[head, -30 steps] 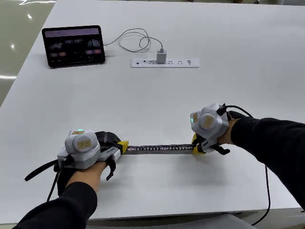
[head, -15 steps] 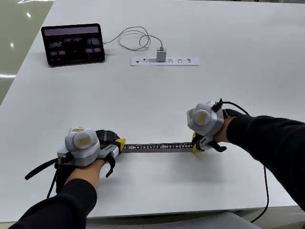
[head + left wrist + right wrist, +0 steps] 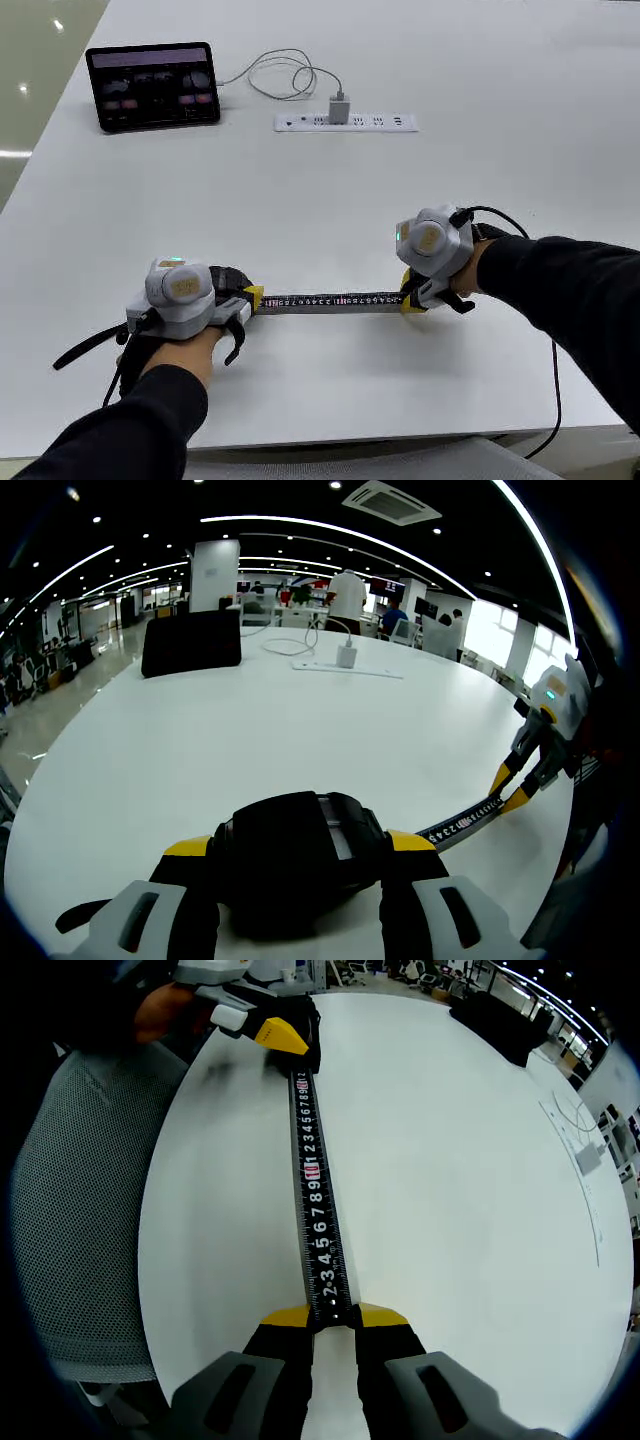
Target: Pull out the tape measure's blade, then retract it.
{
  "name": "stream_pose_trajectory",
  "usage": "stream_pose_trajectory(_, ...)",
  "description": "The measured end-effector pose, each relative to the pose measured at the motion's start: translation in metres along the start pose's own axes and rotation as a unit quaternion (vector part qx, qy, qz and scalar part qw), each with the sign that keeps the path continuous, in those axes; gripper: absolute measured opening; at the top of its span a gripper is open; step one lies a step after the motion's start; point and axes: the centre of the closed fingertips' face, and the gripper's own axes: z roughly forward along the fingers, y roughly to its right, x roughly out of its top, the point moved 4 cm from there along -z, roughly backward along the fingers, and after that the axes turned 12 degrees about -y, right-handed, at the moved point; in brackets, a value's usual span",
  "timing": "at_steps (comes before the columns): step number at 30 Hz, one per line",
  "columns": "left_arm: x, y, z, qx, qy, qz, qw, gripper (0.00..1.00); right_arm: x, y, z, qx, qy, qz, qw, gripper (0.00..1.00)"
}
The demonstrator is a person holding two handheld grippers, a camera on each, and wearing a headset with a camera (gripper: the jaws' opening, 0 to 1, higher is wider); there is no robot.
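The black tape measure case (image 3: pixel 298 855) rests on the white table, held between the yellow-tipped jaws of my left gripper (image 3: pixel 300 845). In the head view that case (image 3: pixel 232 284) sits at the lower left with the left gripper (image 3: pixel 240 305) shut on it. The dark numbered blade (image 3: pixel 335 299) runs flat along the table to my right gripper (image 3: pixel 410 301). In the right gripper view the blade (image 3: pixel 317 1210) stretches away from my right gripper (image 3: pixel 334 1314), whose jaws pinch the blade's end.
A dark tablet (image 3: pixel 153 85) stands at the back left of the table (image 3: pixel 330 210). A white power strip (image 3: pixel 345 122) with a plugged charger and a coiled cable (image 3: pixel 280 78) lies at the back centre. A grey mesh chair (image 3: pixel 80 1190) sits beside the table's near edge.
The right gripper has drifted slightly left toward the case, still holding the blade's end, so the exposed blade looks a little shorter. The left gripper holds the case in place.
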Motion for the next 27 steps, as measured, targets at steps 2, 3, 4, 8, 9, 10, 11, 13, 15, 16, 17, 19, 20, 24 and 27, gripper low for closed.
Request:
stream_pose_trajectory(2, 0.0, 0.0, 0.0, -0.001, 0.0, 0.0, 1.0, 0.61, 0.0, 0.0, 0.0, 0.0, 0.002, 0.0, 1.0, 0.11)
stream_pose_trajectory(3, 0.0, 0.0, 0.0, -0.001, -0.001, -0.001, 1.0, 0.61, 0.001, 0.0, 0.0, -0.001, 0.003, 0.004, 1.0, 0.11)
stream_pose_trajectory(4, 0.0, 0.0, 0.0, -0.001, -0.001, -0.001, 1.0, 0.61, 0.001, 0.0, 0.0, -0.001, 0.005, 0.006, 1.0, 0.11)
stream_pose_trajectory(8, -0.001, 0.0, 0.0, -0.002, -0.003, -0.002, 1.0, 0.61, 0.003, 0.0, 0.001, 0.0, 0.005, 0.005, 1.0, 0.11)
stream_pose_trajectory(9, -0.001, -0.001, 0.001, -0.002, -0.003, -0.002, 1.0, 0.61, 0.003, 0.0, 0.001, 0.0, 0.005, 0.004, 1.0, 0.11)
stream_pose_trajectory(10, -0.001, -0.001, 0.001, -0.002, -0.004, -0.002, 1.0, 0.61, 0.003, 0.0, 0.001, 0.0, 0.004, 0.004, 1.0, 0.11)
stream_pose_trajectory(11, -0.001, -0.001, 0.001, -0.003, -0.005, -0.002, 1.0, 0.61, 0.004, 0.0, 0.001, -0.001, 0.004, 0.004, 1.0, 0.11)
stream_pose_trajectory(13, -0.001, -0.001, 0.001, -0.003, -0.005, -0.002, 1.0, 0.61, 0.004, 0.0, 0.001, -0.002, 0.004, 0.003, 1.0, 0.11)
stream_pose_trajectory(15, -0.001, -0.001, 0.001, -0.003, -0.005, -0.002, 1.0, 0.61, 0.005, -0.001, 0.001, -0.002, 0.005, 0.003, 1.0, 0.11)
stream_pose_trajectory(16, -0.001, -0.002, 0.002, -0.003, -0.005, -0.003, 1.0, 0.61, 0.005, -0.001, 0.001, -0.002, 0.005, 0.002, 1.0, 0.11)
stream_pose_trajectory(17, -0.001, -0.002, 0.002, -0.003, -0.005, -0.003, 1.0, 0.61, 0.005, -0.001, 0.001, -0.002, 0.005, 0.002, 1.0, 0.11)
stream_pose_trajectory(19, -0.001, -0.002, 0.002, -0.003, -0.005, -0.003, 1.0, 0.61, 0.006, 0.0, 0.001, -0.001, 0.007, 0.003, 1.0, 0.11)
stream_pose_trajectory(20, -0.001, -0.001, 0.002, -0.003, -0.005, -0.003, 1.0, 0.61, 0.007, 0.0, 0.001, -0.001, 0.009, 0.002, 1.0, 0.11)
stream_pose_trajectory(24, -0.001, -0.001, 0.002, -0.004, -0.006, -0.003, 1.0, 0.61, 0.008, 0.0, 0.001, 0.001, 0.016, -0.001, 0.9999, 0.11)
stream_pose_trajectory(27, -0.001, -0.001, 0.001, -0.004, -0.006, -0.004, 1.0, 0.61, 0.011, -0.001, 0.002, 0.001, 0.021, 0.004, 0.9998, 0.11)
